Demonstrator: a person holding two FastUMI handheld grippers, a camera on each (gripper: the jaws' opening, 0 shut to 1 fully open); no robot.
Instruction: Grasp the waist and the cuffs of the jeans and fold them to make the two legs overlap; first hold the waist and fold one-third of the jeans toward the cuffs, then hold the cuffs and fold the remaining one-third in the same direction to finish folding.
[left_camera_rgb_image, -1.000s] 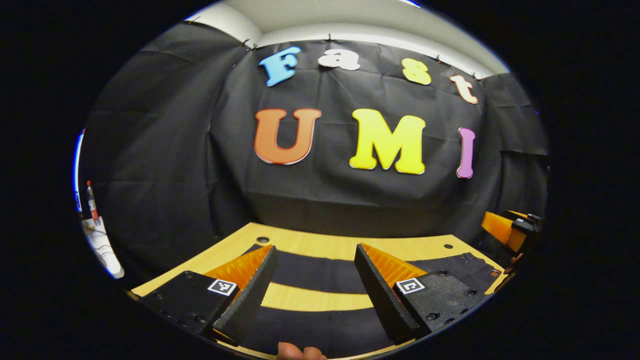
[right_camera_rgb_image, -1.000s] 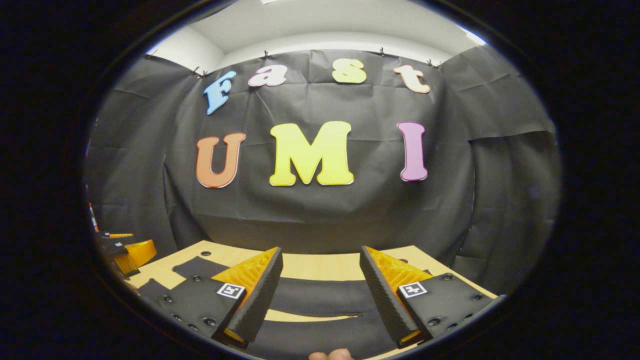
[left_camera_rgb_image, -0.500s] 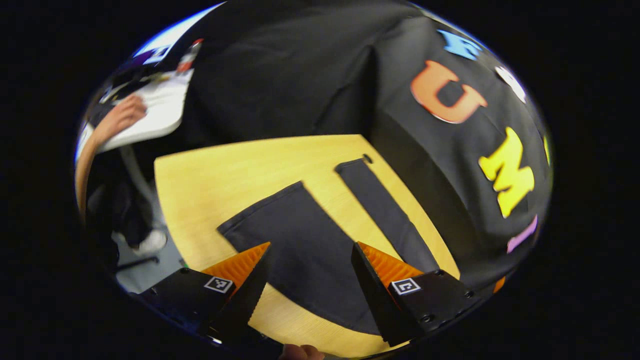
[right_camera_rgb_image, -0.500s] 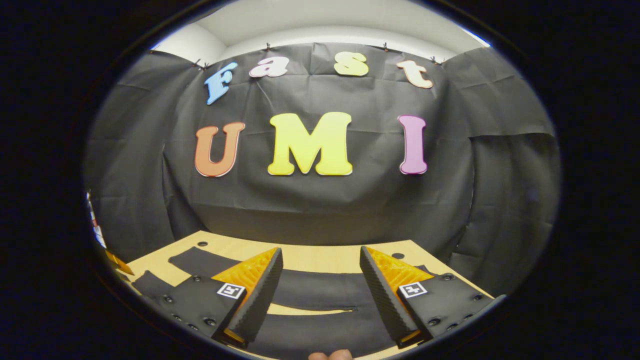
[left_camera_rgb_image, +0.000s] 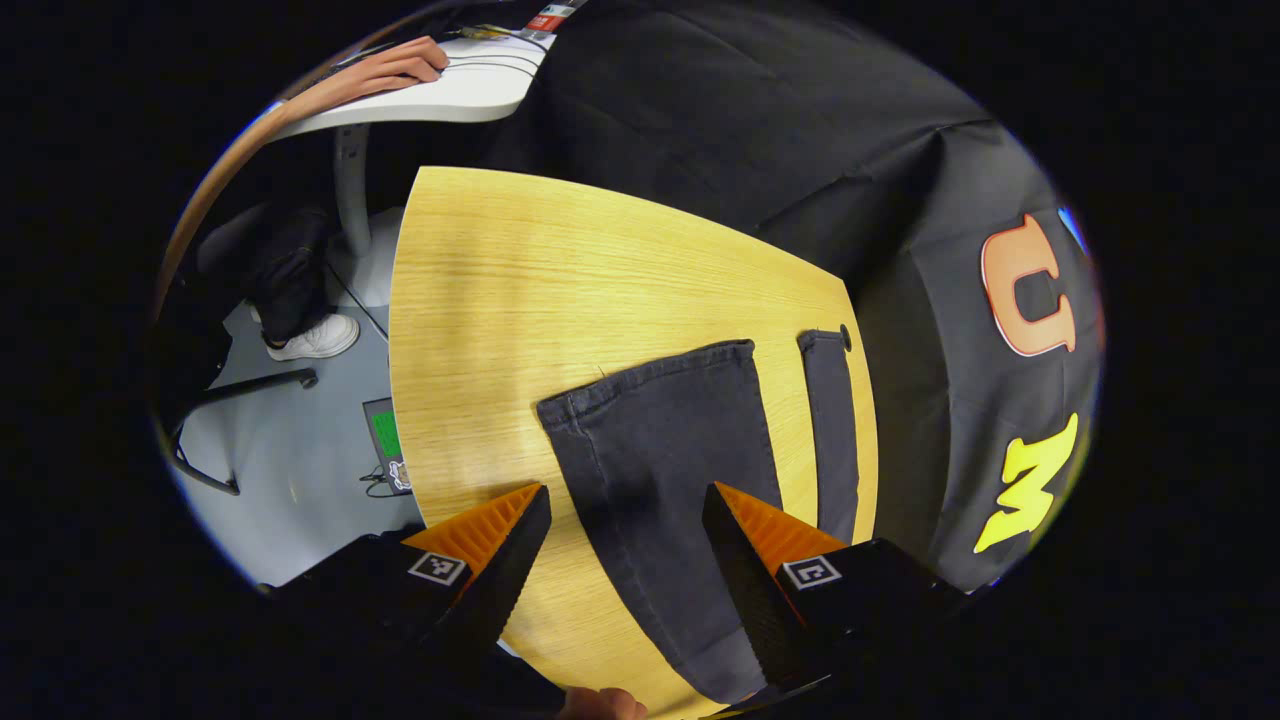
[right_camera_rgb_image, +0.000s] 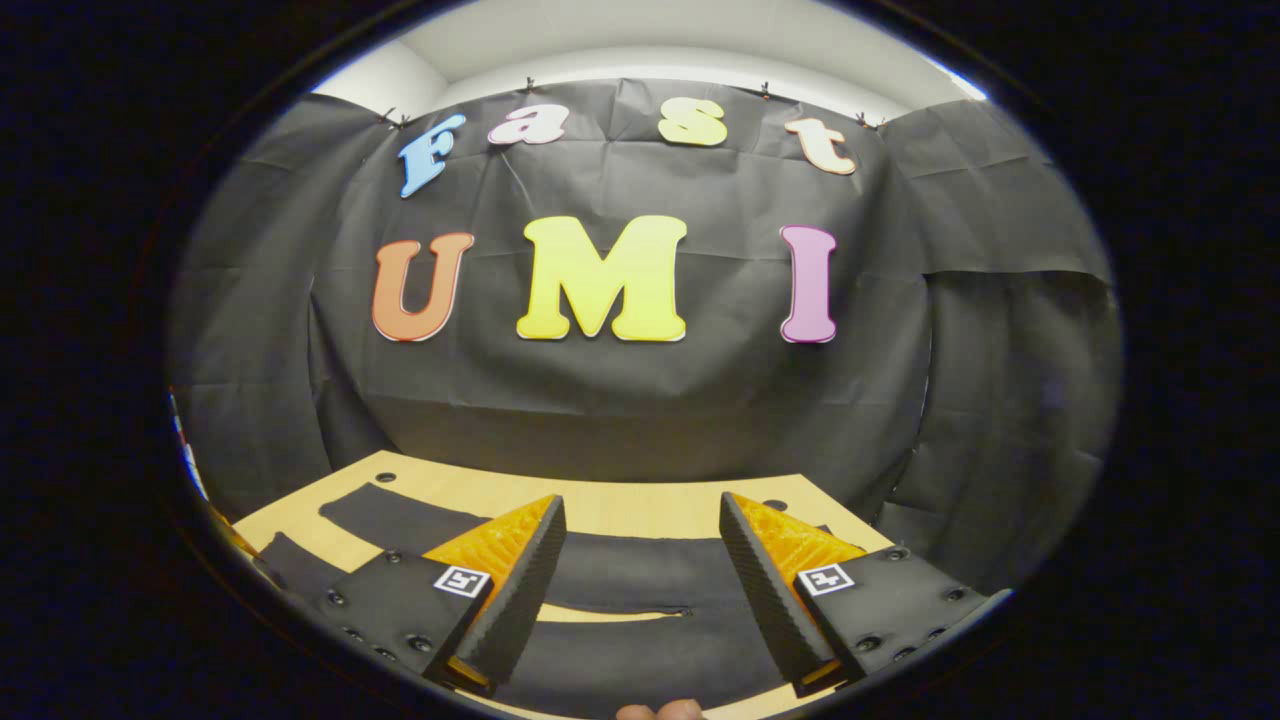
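Dark grey jeans (left_camera_rgb_image: 660, 470) lie flat on the wooden table (left_camera_rgb_image: 520, 290), their two legs side by side with a strip of bare wood between them. The near leg's cuff (left_camera_rgb_image: 650, 368) and the far leg's cuff (left_camera_rgb_image: 824, 340) point away from me in the left gripper view. My left gripper (left_camera_rgb_image: 625, 525) hovers open above the near leg, its orange fingers straddling the cloth without touching it. In the right gripper view the jeans (right_camera_rgb_image: 620, 578) stretch across the table (right_camera_rgb_image: 640, 497), and my right gripper (right_camera_rgb_image: 640, 560) is open over them, holding nothing.
Beyond the table's left edge the grey floor (left_camera_rgb_image: 290, 470) drops away, with a white shoe (left_camera_rgb_image: 312, 338), a chair base and a small device (left_camera_rgb_image: 385, 445). A white desk (left_camera_rgb_image: 470, 85) with a person's arm (left_camera_rgb_image: 370, 70) on it stands farther off. Black cloth walls close the back.
My left gripper has swung left and tipped downward, from facing the back wall to looking down on the cuff end of the legs. The right gripper has barely shifted.
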